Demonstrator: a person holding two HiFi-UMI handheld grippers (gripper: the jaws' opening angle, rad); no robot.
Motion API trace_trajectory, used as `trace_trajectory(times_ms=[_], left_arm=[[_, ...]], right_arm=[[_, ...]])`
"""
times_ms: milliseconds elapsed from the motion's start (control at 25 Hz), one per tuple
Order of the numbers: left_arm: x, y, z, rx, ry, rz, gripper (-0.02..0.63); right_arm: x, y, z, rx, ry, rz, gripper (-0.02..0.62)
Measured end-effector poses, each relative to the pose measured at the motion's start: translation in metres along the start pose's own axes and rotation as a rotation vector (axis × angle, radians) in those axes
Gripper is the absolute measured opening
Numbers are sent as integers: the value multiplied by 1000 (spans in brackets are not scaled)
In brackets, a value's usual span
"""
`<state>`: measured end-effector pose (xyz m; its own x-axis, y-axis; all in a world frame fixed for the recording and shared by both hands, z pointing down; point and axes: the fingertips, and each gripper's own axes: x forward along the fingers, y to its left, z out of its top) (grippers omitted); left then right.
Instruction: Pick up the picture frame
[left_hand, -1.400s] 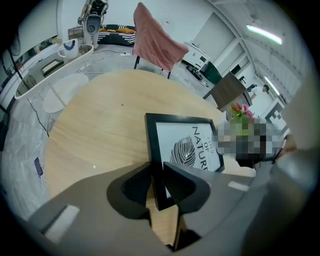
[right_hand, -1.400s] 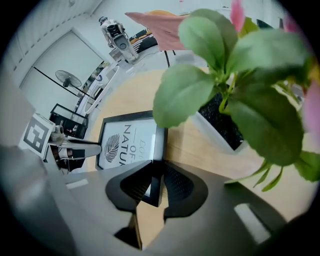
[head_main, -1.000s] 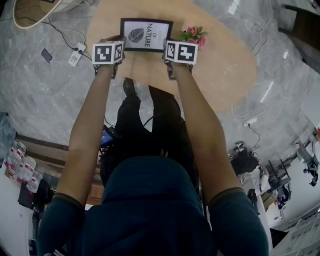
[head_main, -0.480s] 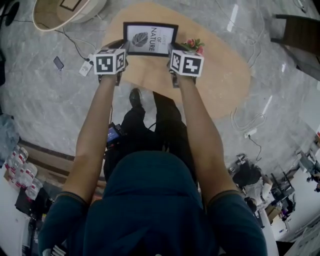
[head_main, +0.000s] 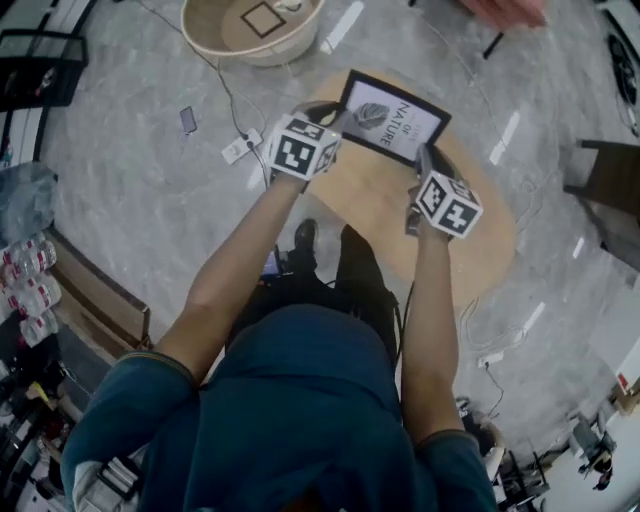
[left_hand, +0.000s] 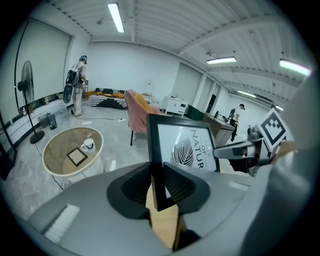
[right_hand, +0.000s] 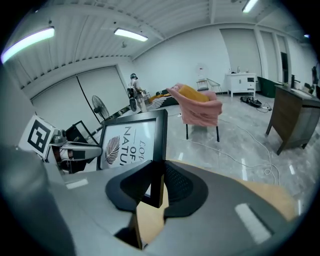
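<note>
- My left gripper (head_main: 335, 118) pinches the left rail of the black rectangular picture frame (head_main: 393, 118) with its leaf print.
- My right gripper (head_main: 424, 165) pinches the opposite rail.
- The frame's long axis runs claw to claw, upright, apparently clear above the pale wooden oval table (head_main: 480, 250).

The picture frame (head_main: 392, 118) is matt black round a paper print, table (head_main: 375, 200) is smooth pale wood, floor (head_main: 140, 190) is glossy grey stone, and the left hand-held gripper (left_hand: 157, 188) and right hand-held gripper (right_hand: 157, 181) are matt grey plastic with ribbed black pads (left_hand: 135, 185).
</note>
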<state>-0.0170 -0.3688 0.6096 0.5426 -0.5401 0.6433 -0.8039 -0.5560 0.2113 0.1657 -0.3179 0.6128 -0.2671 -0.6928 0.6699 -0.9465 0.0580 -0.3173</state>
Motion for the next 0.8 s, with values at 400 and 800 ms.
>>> trace_trajectory(times_ms=[400, 800], left_arm=[[-139, -1, 112, 75, -243, 1, 74], [-221, -8, 177, 146, -458, -38, 75]], right_arm=[[-92, 98, 106, -103, -220, 48, 84], [-167, 155, 179, -239, -420, 59, 84]])
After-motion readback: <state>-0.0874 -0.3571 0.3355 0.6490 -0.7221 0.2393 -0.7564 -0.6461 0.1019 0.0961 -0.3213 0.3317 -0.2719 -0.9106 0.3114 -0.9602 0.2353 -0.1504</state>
